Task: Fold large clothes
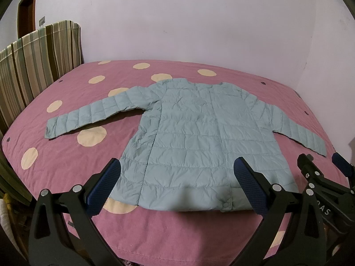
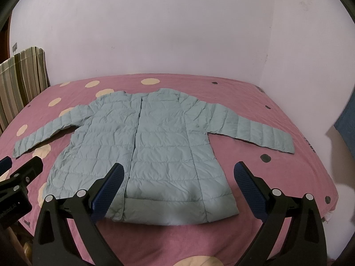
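Note:
A light blue quilted jacket (image 1: 195, 137) lies flat on the pink bed, front up, collar toward the wall, both sleeves spread out to the sides. It also shows in the right wrist view (image 2: 142, 146). My left gripper (image 1: 177, 166) is open and empty, held above the jacket's hem, nearer its left side. My right gripper (image 2: 177, 170) is open and empty above the hem, nearer its right side. The right gripper shows at the right edge of the left wrist view (image 1: 319, 161). The left gripper shows at the left edge of the right wrist view (image 2: 20, 166).
The bed has a pink cover (image 1: 177, 232) with cream dots (image 1: 91, 135). A striped headboard (image 1: 33, 62) stands at the left. A plain wall (image 2: 155, 33) runs behind the bed and along its right side. The bed's near edge lies below the grippers.

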A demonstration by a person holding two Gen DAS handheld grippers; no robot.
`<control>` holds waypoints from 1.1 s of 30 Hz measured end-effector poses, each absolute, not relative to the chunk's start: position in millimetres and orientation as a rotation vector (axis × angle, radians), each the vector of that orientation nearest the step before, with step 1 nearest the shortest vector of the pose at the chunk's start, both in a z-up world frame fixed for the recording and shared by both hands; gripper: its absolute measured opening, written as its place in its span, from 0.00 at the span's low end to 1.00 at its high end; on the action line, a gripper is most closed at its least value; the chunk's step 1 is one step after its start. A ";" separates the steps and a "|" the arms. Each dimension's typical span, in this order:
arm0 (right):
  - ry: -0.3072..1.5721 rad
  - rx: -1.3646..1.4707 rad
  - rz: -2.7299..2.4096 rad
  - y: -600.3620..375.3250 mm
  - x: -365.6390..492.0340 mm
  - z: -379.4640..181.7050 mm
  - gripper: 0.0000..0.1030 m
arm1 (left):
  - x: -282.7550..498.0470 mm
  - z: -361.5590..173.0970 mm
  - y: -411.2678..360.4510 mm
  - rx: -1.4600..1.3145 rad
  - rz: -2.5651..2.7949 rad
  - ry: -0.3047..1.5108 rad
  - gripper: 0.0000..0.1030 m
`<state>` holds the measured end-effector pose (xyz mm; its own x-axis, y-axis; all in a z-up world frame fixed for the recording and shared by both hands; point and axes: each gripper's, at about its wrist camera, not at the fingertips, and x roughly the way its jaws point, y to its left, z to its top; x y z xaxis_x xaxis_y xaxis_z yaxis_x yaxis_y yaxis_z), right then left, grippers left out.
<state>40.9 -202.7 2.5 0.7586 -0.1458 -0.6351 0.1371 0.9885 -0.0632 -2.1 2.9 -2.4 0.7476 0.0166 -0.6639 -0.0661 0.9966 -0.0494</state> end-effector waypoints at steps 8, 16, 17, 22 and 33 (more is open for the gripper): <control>0.693 -0.013 -0.155 -201.7 41.7 3.7 0.95 | -1.7 -2.0 2.5 -0.071 0.046 0.727 0.98; 0.695 -0.015 -0.155 -201.3 42.5 4.5 0.95 | -1.5 -2.4 2.7 -0.071 0.046 0.728 0.98; 0.695 -0.015 -0.155 -201.4 42.5 4.5 0.95 | -1.3 -1.8 2.5 -0.071 0.046 0.729 0.98; 0.695 -0.016 -0.155 -201.0 42.5 5.0 0.95 | -1.2 -2.4 2.6 -0.071 0.044 0.731 0.98; 0.697 -0.016 -0.155 -200.1 43.4 4.6 0.95 | -2.1 -6.8 2.5 -0.070 0.045 0.731 0.98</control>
